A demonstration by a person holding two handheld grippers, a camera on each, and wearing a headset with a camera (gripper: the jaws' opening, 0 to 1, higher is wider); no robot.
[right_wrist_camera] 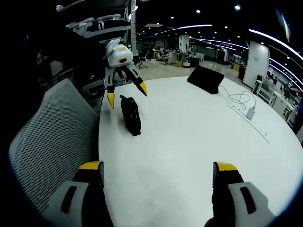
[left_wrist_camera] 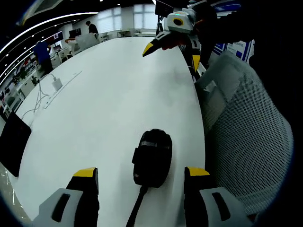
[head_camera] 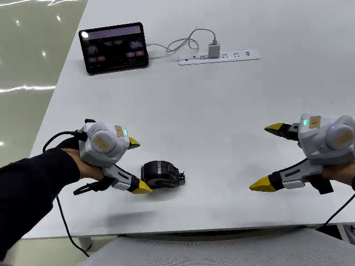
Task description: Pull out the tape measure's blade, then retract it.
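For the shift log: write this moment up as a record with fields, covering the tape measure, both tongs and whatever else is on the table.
tape measure: lying on the table near its front edge, blade not pulled out
left tongs: open, one jaw on each side of the tape measure, not touching it
right tongs: open, empty, well apart from the tape measure
tablet: far left corner, screen lit
power strip: far side, charger plugged in
task stage: pull not yet begun
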